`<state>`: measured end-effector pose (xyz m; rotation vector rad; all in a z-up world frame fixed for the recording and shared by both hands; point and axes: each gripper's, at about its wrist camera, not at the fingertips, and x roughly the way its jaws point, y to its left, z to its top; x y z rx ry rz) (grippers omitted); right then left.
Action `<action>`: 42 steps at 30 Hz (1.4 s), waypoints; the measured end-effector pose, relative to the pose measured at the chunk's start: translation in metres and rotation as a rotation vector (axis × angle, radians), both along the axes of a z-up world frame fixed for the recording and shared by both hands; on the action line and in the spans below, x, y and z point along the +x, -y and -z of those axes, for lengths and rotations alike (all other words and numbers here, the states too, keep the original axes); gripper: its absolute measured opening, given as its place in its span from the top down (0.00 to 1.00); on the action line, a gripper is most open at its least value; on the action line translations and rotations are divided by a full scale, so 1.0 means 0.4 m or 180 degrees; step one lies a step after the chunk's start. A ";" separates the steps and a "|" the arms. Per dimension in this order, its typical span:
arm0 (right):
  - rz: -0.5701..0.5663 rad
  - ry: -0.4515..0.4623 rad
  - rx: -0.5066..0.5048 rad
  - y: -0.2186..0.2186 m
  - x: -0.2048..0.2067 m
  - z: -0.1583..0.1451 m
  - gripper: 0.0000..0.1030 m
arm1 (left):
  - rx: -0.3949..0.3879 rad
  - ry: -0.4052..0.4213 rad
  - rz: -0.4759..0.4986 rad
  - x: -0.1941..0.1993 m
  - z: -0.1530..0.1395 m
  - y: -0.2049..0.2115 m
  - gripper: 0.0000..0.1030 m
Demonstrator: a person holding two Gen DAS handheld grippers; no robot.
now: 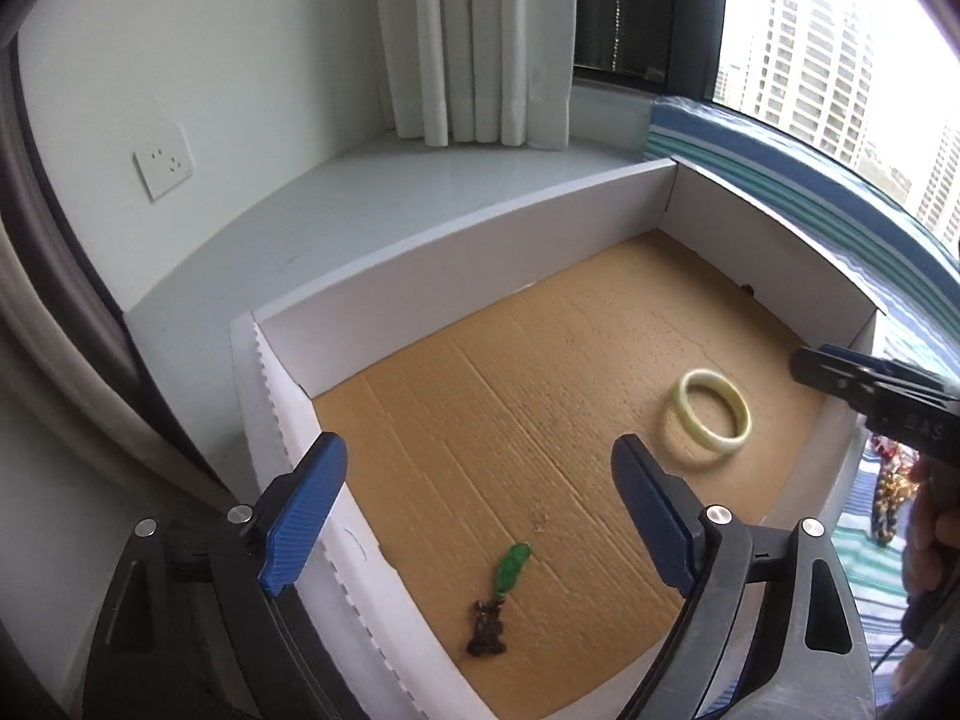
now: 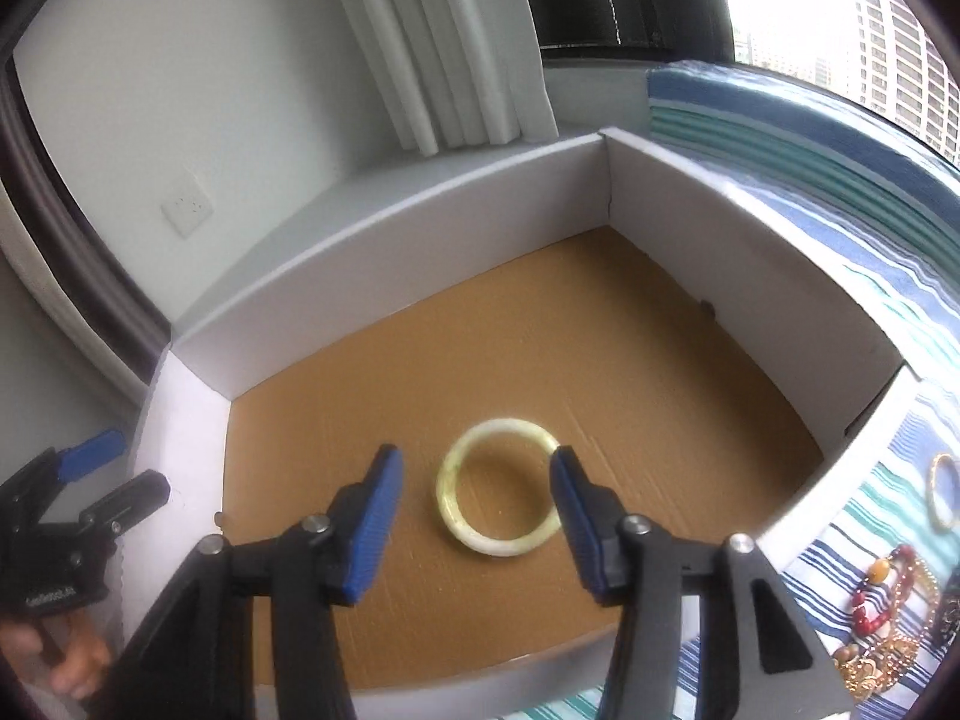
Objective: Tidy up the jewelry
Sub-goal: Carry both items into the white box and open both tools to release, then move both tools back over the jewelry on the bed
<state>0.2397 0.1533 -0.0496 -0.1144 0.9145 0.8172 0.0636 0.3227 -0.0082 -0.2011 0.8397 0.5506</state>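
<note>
A shallow white cardboard box (image 1: 456, 246) with a brown floor holds a pale green jade bangle (image 1: 708, 419) lying flat and a green pendant on a dark cord (image 1: 501, 591). My left gripper (image 1: 480, 522) is open and empty above the box's near left corner, over the pendant. My right gripper (image 2: 477, 531) is open and empty, just above the bangle (image 2: 498, 487), its fingertips at either side of the ring. The right gripper shows in the left wrist view (image 1: 870, 396); the left gripper shows in the right wrist view (image 2: 90, 480).
A heap of beaded bracelets and gold chains (image 2: 888, 612) and a thin gold bangle (image 2: 942, 492) lie on the striped blue cloth (image 2: 870, 228) right of the box. A white windowsill (image 1: 420, 180), curtain (image 1: 474, 42) and wall socket (image 1: 163, 161) are behind.
</note>
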 end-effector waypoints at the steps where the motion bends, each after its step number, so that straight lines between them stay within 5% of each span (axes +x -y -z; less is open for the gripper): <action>1: 0.0001 0.0026 0.0048 0.017 -0.011 -0.010 0.49 | 0.0015 -0.0002 -0.0009 -0.001 0.005 -0.001 0.12; 6: -0.0017 0.0190 0.0162 0.125 -0.085 -0.042 0.49 | 0.0003 -0.0132 -0.0010 0.010 0.049 0.001 0.12; 14: 0.0087 0.0596 -0.0092 0.373 -0.265 -0.059 0.48 | 0.0032 -0.0376 0.0167 0.036 0.072 0.038 0.12; 20: 0.0484 0.0684 -0.0250 0.576 -0.386 -0.027 0.47 | 0.0354 -0.0479 0.0287 0.042 0.072 0.097 0.12; 31: 0.1354 0.0613 -0.0613 0.851 -0.498 0.036 0.47 | 0.0156 -0.0490 0.0377 0.004 0.069 0.127 0.12; 35: 0.1549 0.0654 -0.0591 0.892 -0.514 0.044 0.47 | 0.0066 -0.0400 0.0375 -0.019 0.058 0.140 0.12; 40: 0.1602 0.0538 -0.0570 0.906 -0.497 0.066 0.47 | 0.0237 0.0140 0.0034 -0.085 -0.021 0.160 0.12; 42: 0.1610 0.0533 -0.0596 0.909 -0.497 0.070 0.35 | 0.0260 0.0378 0.0096 -0.112 -0.060 0.196 0.06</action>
